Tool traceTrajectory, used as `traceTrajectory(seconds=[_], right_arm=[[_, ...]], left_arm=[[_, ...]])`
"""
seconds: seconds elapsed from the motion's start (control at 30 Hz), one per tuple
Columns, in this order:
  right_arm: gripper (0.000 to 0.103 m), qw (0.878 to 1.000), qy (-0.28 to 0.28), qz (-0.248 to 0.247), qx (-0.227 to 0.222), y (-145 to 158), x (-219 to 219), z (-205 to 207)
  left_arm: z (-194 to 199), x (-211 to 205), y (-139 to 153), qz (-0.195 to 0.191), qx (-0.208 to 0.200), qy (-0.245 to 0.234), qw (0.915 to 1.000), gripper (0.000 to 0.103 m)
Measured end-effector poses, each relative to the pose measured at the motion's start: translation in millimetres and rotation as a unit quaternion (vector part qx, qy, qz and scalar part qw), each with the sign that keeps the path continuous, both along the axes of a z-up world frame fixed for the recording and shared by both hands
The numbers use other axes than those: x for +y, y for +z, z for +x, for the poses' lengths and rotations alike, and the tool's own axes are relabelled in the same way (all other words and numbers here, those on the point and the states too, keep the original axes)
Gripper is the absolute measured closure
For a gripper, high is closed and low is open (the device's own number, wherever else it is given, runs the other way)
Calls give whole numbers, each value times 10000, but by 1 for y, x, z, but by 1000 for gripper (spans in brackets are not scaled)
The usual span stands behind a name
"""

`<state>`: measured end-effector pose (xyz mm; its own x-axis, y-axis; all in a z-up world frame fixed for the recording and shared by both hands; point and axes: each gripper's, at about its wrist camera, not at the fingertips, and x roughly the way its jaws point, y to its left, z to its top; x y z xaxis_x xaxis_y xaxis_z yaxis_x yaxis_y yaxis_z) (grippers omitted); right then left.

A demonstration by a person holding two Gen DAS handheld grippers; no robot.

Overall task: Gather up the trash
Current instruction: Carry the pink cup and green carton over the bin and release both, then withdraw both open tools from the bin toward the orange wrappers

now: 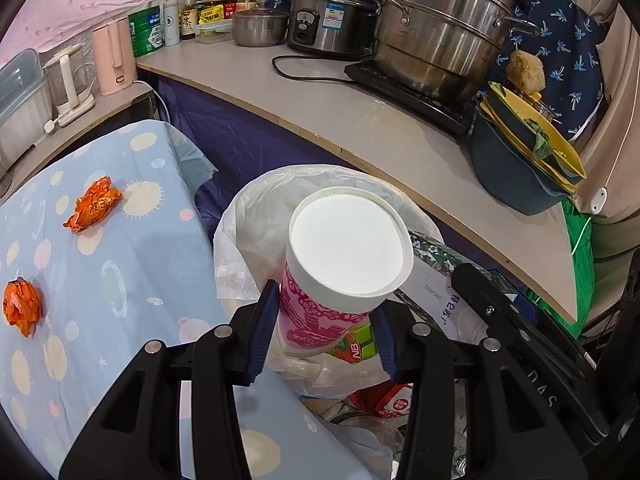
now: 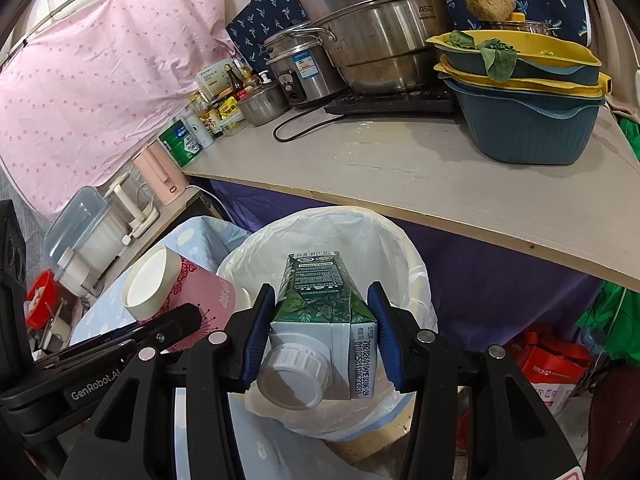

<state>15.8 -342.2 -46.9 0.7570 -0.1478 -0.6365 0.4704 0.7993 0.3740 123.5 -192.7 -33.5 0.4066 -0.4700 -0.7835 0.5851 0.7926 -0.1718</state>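
Observation:
My left gripper is shut on a pink-and-white paper cup, held bottom-forward over the bin lined with a white bag. My right gripper is shut on a green-and-white milk carton with a white screw cap, held over the same bin. The cup also shows in the right wrist view, left of the carton. The carton also shows in the left wrist view, right of the cup. Two crumpled orange wrappers lie on the blue tablecloth.
A counter edge runs behind the bin, with steel pots, a rice cooker, stacked blue and yellow basins and bottles. A pink kettle stands on the left. Red bags lie on the floor to the right.

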Motion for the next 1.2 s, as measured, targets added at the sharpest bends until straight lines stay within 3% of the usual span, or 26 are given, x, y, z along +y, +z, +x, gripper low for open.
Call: traceTrajectory(seconds=[0.47, 0.77, 1.2], right_arm=[[56, 10000, 18, 22, 16, -1, -2, 4], [55, 10000, -65, 20, -49, 4, 0, 3], [52, 10000, -28, -27, -72, 14, 7, 5]], left_arm=[[1, -4, -2, 8, 17, 18, 10000, 59], [4, 4, -2, 56, -10, 277, 9996, 39], [5, 17, 2, -33, 3, 390, 9992, 38]])
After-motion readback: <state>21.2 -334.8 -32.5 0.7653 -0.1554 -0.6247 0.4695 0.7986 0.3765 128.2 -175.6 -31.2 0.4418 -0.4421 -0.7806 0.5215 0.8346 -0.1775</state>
